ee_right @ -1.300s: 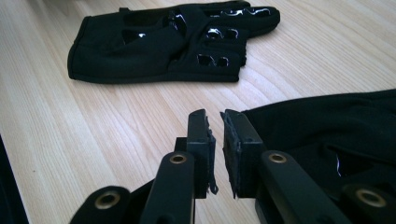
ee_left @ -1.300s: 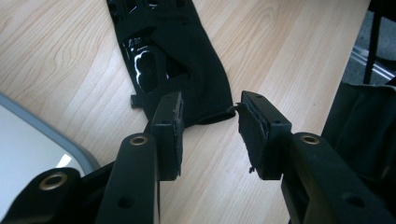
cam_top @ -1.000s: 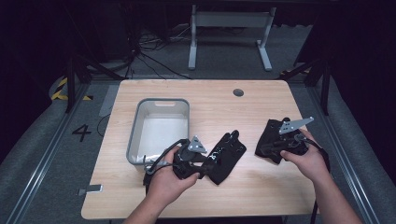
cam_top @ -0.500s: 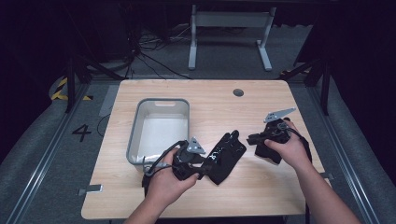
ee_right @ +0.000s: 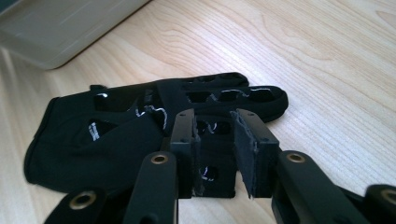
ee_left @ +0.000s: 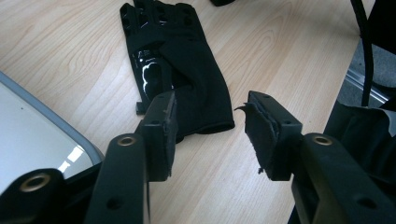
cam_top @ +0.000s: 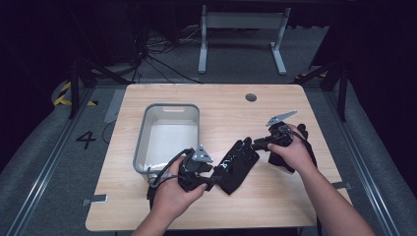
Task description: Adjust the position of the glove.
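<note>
On the table (cam_top: 295,206), just right of the bin (cam_top: 167,132), a black glove (cam_top: 236,164) lay flat. At its cuff the left gripper (ee_left: 210,126) stood released, its jaws having just been opening with nothing between them. The right gripper (ee_right: 212,149) hovered over the fingertips end, jaws likewise having just been opening, straddling a fold without pressing. To pick cleanly, I judged each jaw should come low, take only a thin edge of cloth, then clamp before lifting.
</note>
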